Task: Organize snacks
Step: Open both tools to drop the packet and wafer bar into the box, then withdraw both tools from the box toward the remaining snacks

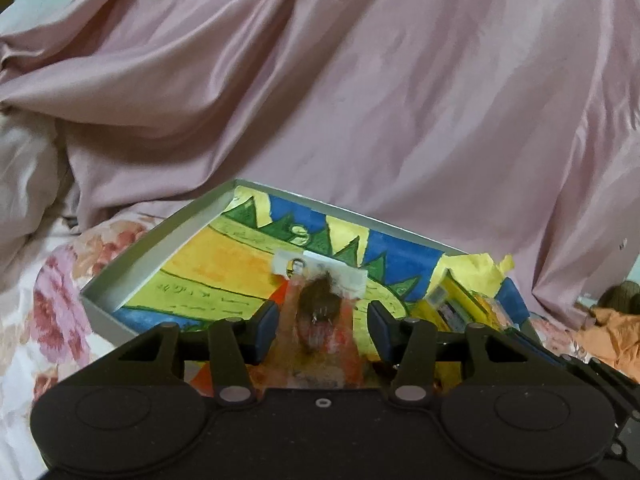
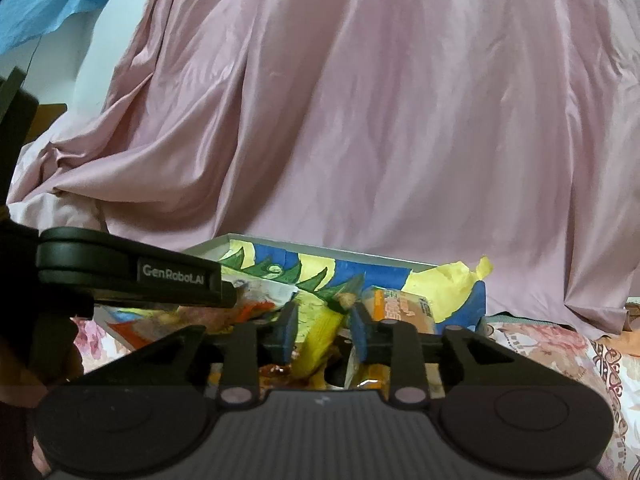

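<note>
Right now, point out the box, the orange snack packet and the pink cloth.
box (image 1: pixel 132 262), left wrist view, on its grey left wall.
orange snack packet (image 1: pixel 320 320), left wrist view, on its middle, between the open left gripper's fingers.
pink cloth (image 2: pixel 360 120), right wrist view, on its draped middle.

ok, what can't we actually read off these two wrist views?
- Left wrist: the reddish snack packet between the left gripper pads is motion-blurred; label unreadable, grip unclear.
- Right wrist: the snack pile under the right gripper is hidden by its body.
- Right wrist: the orange pack print is too small.
</note>
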